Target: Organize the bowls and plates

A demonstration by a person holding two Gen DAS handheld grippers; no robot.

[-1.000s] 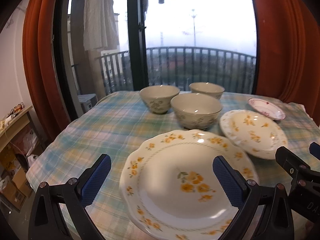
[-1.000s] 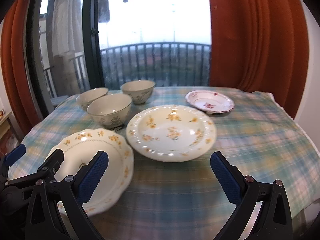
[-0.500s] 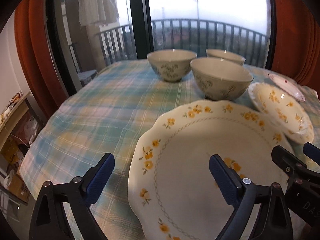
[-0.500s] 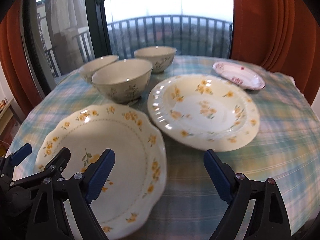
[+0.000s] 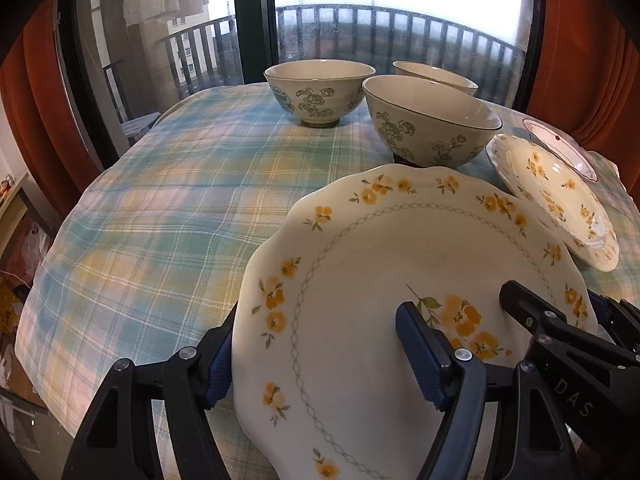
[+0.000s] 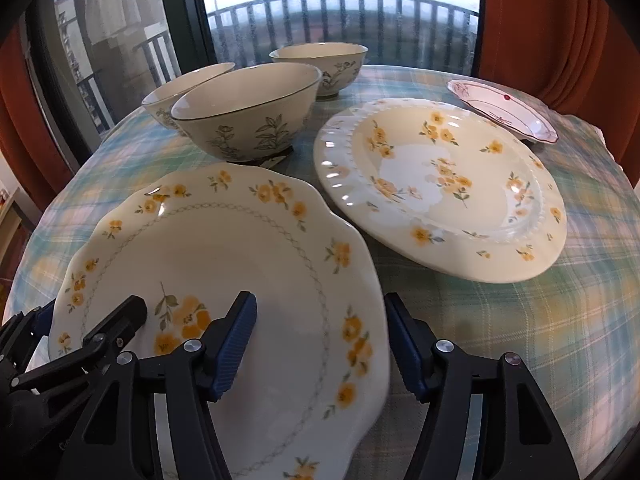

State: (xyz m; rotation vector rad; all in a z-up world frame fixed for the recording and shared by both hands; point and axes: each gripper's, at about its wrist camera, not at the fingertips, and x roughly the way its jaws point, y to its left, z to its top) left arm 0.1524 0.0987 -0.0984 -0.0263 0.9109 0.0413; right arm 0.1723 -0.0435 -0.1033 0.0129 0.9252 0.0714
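Observation:
A scalloped plate with yellow flowers (image 5: 400,240) (image 6: 224,248) lies nearest on the plaid cloth. My left gripper (image 5: 316,332) straddles its left rim, with one pad outside the edge and the other over the plate's middle. My right gripper (image 6: 320,304) straddles the right rim the same way. Both sets of jaws are closing with the rim between them, and the pads are not pressing on it. Behind it are a deep yellow-flowered plate (image 6: 440,184), a small pink-patterned dish (image 6: 504,112) and three flowered bowls (image 5: 320,92) (image 5: 428,128) (image 5: 436,76).
The plaid tablecloth (image 5: 180,220) drops off at the table's left and near edges. The nearest bowl (image 6: 248,116) stands just behind the scalloped plate. Orange curtains (image 6: 540,20) and a balcony window are beyond the table. Shelving (image 5: 12,208) stands low on the left.
Both grippers came down and forward onto the scalloped plate. Their jaws narrowed from wide apart until each pair straddles a rim of the plate.

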